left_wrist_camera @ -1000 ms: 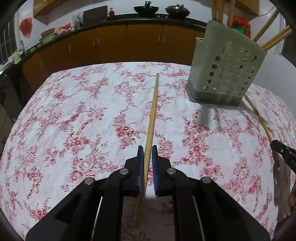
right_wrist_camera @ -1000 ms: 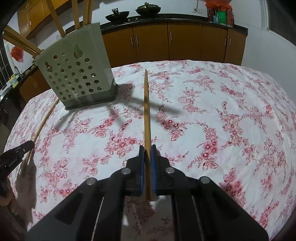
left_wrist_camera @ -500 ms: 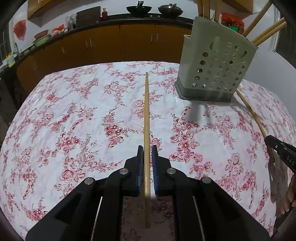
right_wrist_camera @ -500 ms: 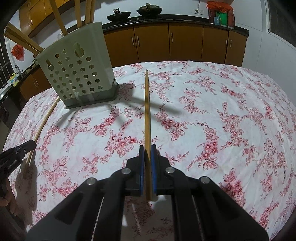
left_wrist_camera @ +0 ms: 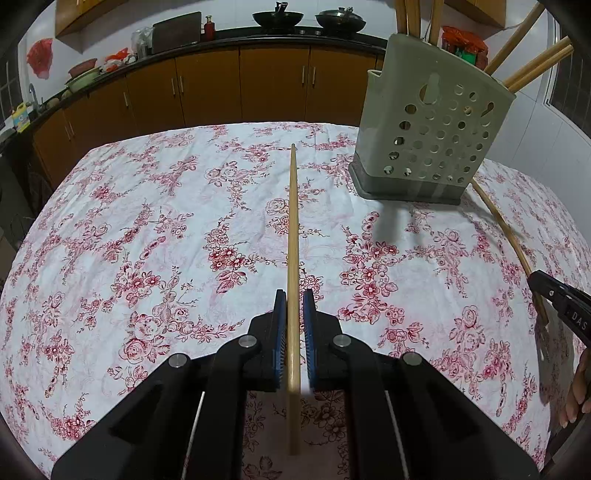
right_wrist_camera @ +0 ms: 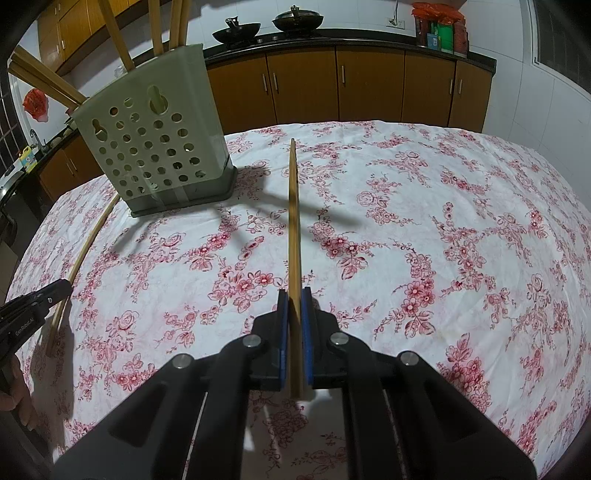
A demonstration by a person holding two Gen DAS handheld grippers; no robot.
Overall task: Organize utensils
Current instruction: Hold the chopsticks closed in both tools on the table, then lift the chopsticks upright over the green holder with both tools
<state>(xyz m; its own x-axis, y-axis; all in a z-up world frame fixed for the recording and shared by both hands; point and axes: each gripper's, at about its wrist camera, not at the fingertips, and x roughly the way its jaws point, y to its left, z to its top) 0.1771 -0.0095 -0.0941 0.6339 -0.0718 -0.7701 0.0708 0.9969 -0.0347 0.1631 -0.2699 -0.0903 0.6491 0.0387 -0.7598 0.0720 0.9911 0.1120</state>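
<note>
My left gripper is shut on a pale bamboo chopstick that points straight ahead over the floral tablecloth. My right gripper is shut on a darker wooden chopstick, also pointing ahead. A grey-green perforated utensil holder stands on the table with several chopsticks upright in it; it shows at the left in the right wrist view. Each gripper's chopstick shows at the edge of the other view.
The table is covered by a white cloth with red flowers. Brown kitchen cabinets with woks on the counter run along the back wall. The table's edges curve off left and right.
The left gripper's view has swung so its chopstick now points straight ahead, and the holder looks closer. The right gripper has barely moved.
</note>
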